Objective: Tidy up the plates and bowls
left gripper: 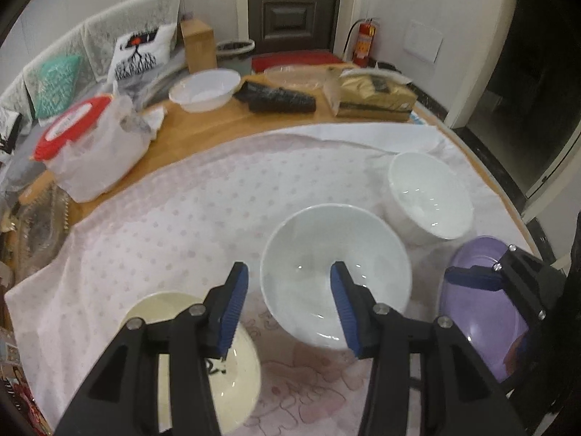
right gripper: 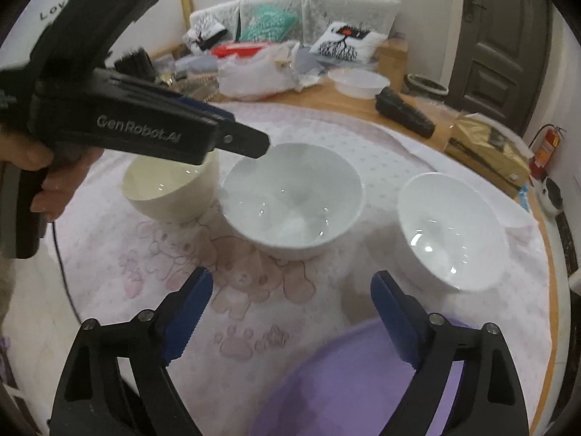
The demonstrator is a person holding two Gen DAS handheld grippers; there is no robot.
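Observation:
Three bowls stand in a row on the dotted pink cloth (left gripper: 163, 218): a cream bowl (left gripper: 232, 370) (right gripper: 170, 189), a pale white middle bowl (left gripper: 312, 283) (right gripper: 294, 200) and a white bowl (left gripper: 432, 196) (right gripper: 450, 229). A purple plate (left gripper: 483, 327) (right gripper: 348, 381) lies nearest the table edge. My left gripper (left gripper: 288, 305) is open and empty, its jaws straddling the near-left rim of the middle bowl, above the cream bowl. It also shows in the right wrist view (right gripper: 254, 145). My right gripper (right gripper: 290, 319) is open and empty, hovering over the purple plate.
At the back of the wooden table (left gripper: 218, 127) are a white basin (left gripper: 203, 91), a red-lidded container in plastic (left gripper: 87, 145), a dark brush-like object (left gripper: 276, 98) and a wrapped box (left gripper: 374, 98). A sofa with cushions (right gripper: 290, 21) stands behind.

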